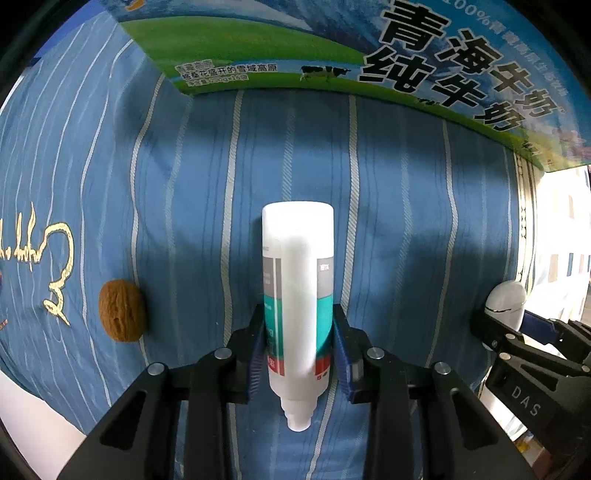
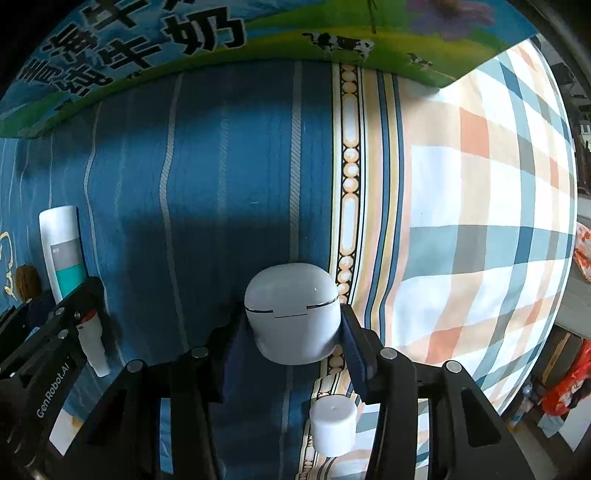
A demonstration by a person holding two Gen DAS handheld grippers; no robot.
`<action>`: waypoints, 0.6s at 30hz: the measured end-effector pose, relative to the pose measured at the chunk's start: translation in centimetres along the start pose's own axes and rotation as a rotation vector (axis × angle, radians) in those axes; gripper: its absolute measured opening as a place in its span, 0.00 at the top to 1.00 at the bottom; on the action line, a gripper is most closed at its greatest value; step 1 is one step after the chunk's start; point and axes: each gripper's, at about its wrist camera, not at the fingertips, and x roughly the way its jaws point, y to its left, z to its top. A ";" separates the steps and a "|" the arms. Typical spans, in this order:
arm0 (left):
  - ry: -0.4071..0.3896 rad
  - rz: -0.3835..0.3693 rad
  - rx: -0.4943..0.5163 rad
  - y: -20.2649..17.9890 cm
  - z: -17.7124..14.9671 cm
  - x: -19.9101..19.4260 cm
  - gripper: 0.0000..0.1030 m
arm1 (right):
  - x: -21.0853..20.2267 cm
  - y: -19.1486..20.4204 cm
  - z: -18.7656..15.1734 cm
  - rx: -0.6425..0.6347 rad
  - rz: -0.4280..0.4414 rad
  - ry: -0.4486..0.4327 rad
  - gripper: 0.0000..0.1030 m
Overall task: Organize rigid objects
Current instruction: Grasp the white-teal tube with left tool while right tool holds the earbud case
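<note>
A walnut (image 1: pixel 122 311) lies on the blue striped bedsheet (image 1: pixel 399 206), well to the left of the white bottle (image 1: pixel 297 295). The left hand-held gripper (image 1: pixel 299 354) pinches that bottle around its lower body, nozzle toward the camera. Further right, the right hand-held gripper (image 2: pixel 293 332) is clamped on a white earbud case (image 2: pixel 293 314). A small white cap (image 2: pixel 333 424) stands just below it, and a milk carton box (image 2: pixel 258 26) lies along the far edge.
</note>
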 end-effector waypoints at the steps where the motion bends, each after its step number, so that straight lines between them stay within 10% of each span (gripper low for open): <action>1: -0.003 -0.012 -0.004 0.0 -0.2 -0.2 0.71 | 0.1 0.4 0.1 -0.005 0.001 0.002 0.52; 18: -0.192 -0.149 0.041 -1.1 -5.4 -11.9 0.71 | -6.9 0.3 -8.1 -0.063 0.173 -0.107 0.52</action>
